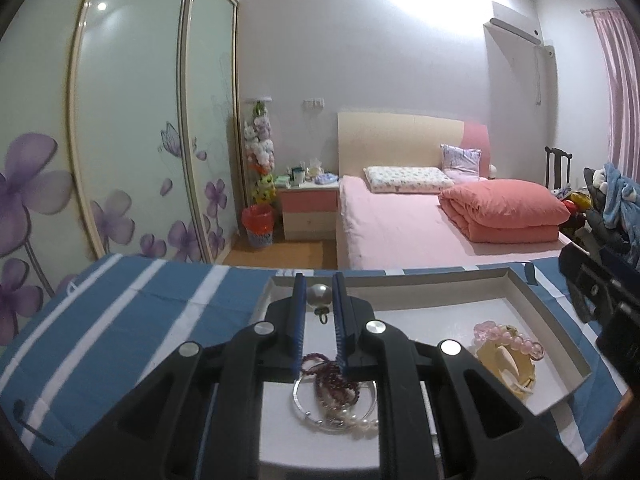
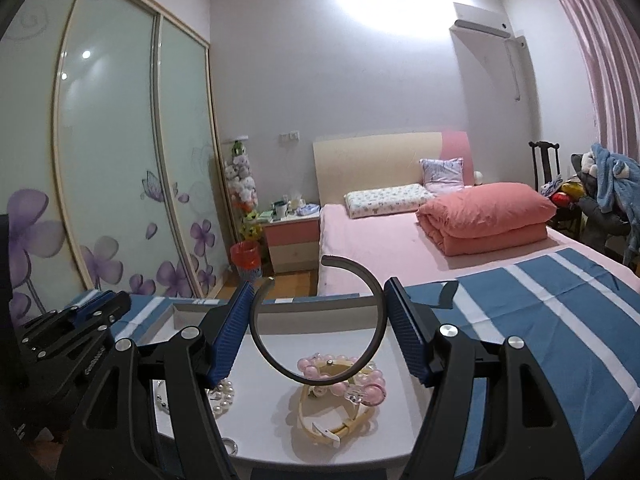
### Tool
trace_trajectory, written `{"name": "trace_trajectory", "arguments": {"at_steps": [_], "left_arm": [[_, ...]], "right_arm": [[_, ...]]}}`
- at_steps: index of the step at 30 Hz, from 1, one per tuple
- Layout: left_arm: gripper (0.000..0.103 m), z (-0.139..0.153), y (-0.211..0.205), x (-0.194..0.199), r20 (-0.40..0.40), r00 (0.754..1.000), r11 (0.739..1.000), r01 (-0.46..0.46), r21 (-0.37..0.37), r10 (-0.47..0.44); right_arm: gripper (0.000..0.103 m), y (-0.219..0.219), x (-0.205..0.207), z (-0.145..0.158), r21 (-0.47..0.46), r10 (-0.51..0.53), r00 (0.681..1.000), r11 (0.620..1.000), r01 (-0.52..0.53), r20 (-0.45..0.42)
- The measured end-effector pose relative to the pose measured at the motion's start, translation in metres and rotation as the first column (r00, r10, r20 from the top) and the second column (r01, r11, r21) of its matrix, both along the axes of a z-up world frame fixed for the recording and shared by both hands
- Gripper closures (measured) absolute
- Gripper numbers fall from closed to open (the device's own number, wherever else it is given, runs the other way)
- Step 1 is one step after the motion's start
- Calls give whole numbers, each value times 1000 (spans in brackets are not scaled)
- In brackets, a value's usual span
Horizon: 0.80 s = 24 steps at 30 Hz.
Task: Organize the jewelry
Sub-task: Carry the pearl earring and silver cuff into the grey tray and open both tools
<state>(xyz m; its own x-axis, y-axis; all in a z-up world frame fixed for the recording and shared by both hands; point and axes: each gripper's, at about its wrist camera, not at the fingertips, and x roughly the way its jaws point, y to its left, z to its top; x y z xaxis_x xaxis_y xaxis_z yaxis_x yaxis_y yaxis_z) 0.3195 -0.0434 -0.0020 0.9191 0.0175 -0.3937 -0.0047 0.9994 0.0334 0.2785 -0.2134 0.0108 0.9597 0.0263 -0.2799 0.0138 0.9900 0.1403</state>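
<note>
My left gripper [image 1: 319, 286] is shut on a large pearl pendant [image 1: 319, 295] with a small metal ring hanging below, held above the white tray [image 1: 516, 280]. Under it lie a dark purple bead bracelet [image 1: 324, 376], a silver bangle [image 1: 304, 404] and a white pearl strand [image 1: 360, 426]. My right gripper [image 2: 320, 296] is shut on a dark open cuff bangle [image 2: 376, 320], held upright above the tray [image 2: 264, 432]. Below it lie a pink bead bracelet [image 2: 344, 376] and a cream hair clip [image 2: 336, 416]; both also show in the left wrist view [image 1: 508, 338], [image 1: 506, 364].
The tray sits on a blue and white striped cloth [image 1: 120, 312]. Beyond are a pink bed [image 1: 400, 224] with a folded quilt [image 1: 504, 208], a nightstand [image 1: 308, 208], a red bin [image 1: 259, 224] and wardrobe doors [image 1: 120, 120]. The right gripper's body [image 1: 600, 292] shows at right.
</note>
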Motion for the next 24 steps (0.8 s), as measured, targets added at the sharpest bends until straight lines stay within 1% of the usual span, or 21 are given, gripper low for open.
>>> {"name": "trace_trajectory", "arguments": {"at_steps": [8, 12, 17, 18, 20, 24], "left_arm": [[89, -25, -2, 22, -68, 997, 1000, 27, -14, -28], [89, -30, -2, 26, -76, 997, 1000, 29, -11, -29], [88, -32, -2, 27, -68, 997, 999, 30, -10, -31], [88, -32, -2, 27, -69, 997, 999, 31, -11, -32], [80, -32, -2, 26, -69, 997, 999, 29, -13, -30], [74, -32, -2, 26, -65, 997, 1000, 30, -9, -31]], "right_arm": [[36, -1, 25, -17, 44, 50, 992, 998, -45, -114], [36, 1, 30, -21, 46, 63, 987, 997, -56, -149], [35, 3, 33, -23, 38, 70, 985, 997, -64, -157], [33, 3, 31, -22, 35, 71, 986, 997, -66, -152], [26, 5, 30, -20, 30, 67, 988, 998, -63, -141], [26, 6, 30, -18, 26, 62, 990, 998, -59, -128]]}}
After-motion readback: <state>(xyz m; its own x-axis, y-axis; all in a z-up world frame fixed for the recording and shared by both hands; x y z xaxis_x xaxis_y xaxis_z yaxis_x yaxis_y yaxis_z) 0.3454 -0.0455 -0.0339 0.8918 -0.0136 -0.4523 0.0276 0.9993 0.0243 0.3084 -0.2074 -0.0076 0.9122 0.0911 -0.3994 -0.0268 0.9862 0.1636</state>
